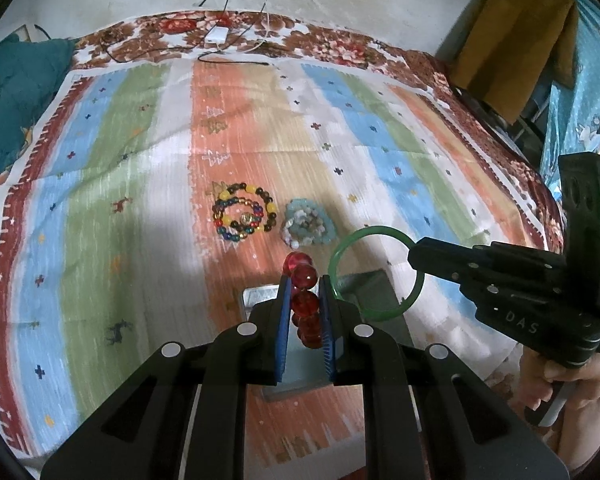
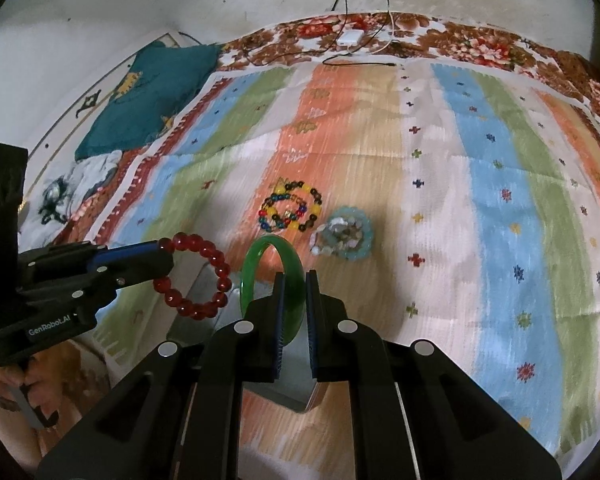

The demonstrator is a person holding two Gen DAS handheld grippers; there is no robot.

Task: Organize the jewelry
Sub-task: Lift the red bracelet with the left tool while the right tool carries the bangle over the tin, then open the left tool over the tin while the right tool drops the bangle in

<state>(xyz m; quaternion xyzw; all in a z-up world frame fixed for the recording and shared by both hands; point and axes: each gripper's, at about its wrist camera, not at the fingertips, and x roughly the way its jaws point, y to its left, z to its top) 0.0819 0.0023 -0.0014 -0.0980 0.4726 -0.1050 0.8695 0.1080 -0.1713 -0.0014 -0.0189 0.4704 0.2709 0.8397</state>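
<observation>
My left gripper (image 1: 305,280) is shut on a red bead bracelet (image 1: 305,304), also seen hanging from it in the right wrist view (image 2: 196,276). My right gripper (image 2: 295,276) is shut on a green bangle (image 2: 260,264), which shows in the left wrist view (image 1: 374,270) too. Both are held above a grey box (image 1: 356,280), seen below the fingers in the right wrist view (image 2: 204,312). A multicoloured bead bracelet (image 1: 244,212) and a pale blue bead bracelet (image 1: 310,226) lie on the striped cloth (image 1: 140,200) further ahead.
A white charger with cables (image 1: 216,35) lies at the cloth's far edge by the wall. A teal cushion (image 1: 16,92) sits at the far left. A yellow and blue drape (image 1: 540,40) hangs at the right.
</observation>
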